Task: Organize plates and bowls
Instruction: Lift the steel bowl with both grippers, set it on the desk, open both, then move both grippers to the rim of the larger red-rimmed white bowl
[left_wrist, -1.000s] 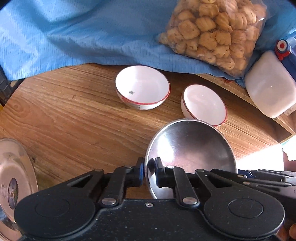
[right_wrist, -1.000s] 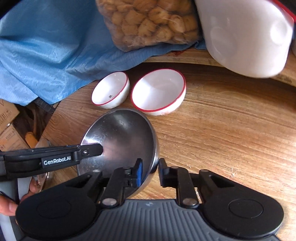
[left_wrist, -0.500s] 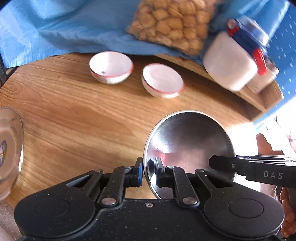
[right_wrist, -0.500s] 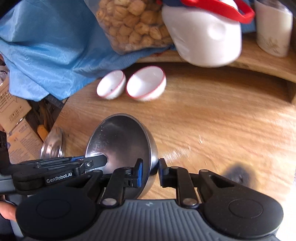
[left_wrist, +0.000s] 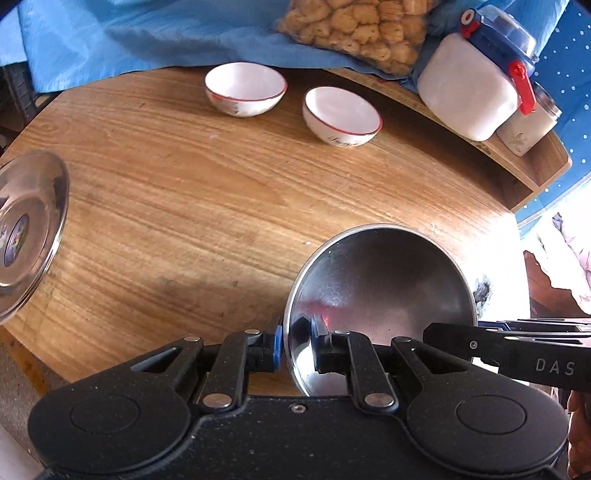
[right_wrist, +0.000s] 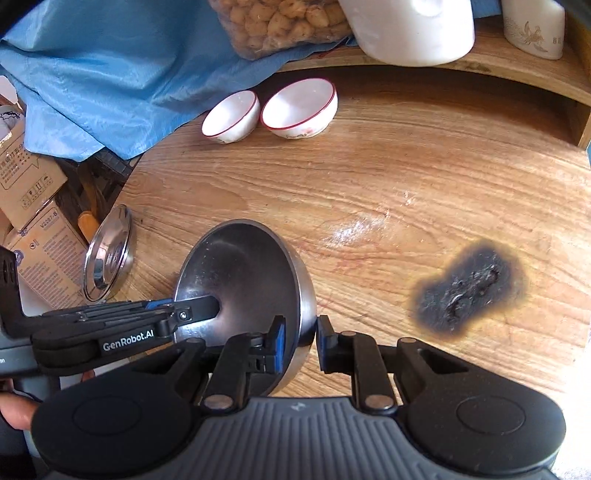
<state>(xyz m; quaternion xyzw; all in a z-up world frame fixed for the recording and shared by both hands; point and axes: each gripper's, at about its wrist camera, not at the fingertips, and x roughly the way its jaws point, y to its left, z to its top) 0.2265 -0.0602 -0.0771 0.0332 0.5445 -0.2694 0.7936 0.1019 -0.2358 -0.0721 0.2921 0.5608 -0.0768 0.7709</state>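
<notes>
**Steel bowl gripped on both rims above the wooden table**

While both grippers pointed steeply down, the round wooden table (left_wrist: 207, 206) filled most of each view, its grain running across and a black scorched patch (right_wrist: 467, 291) marking the surface on the right-hand side. A crumpled blue cloth (right_wrist: 110, 74) covered the far edge, and on it lay a clear plastic bag of pale brown biscuits (left_wrist: 354, 33). Beside the bag, on a raised wooden shelf (left_wrist: 517, 173), stood a white plastic container with a blue lid and red clasp (left_wrist: 469, 92), with a smaller white jar (left_wrist: 524, 129) just next to it.

The shiny round stainless-steel bowl (left_wrist: 380, 291) hung tilted over the near part of the table, apparently clear of the wood, though its underside was hidden. The left gripper (left_wrist: 297, 347) was clenched on the bowl's left rim, one pad outside and one inside the wall. The right gripper (right_wrist: 299, 341) was clamped the same way on the opposite rim.

A flat stainless-steel plate (left_wrist: 26, 236) lay at the table's left edge, well apart from the bowl. Two small white ceramic bowls with red rims (left_wrist: 245, 88) (left_wrist: 341, 116) sat upright, just beside each other, near the cloth at the far side. Cardboard boxes (right_wrist: 33, 206) showed beyond the table's left edge, and a fingertip (right_wrist: 16, 411) was visible under the left gripper.
</notes>
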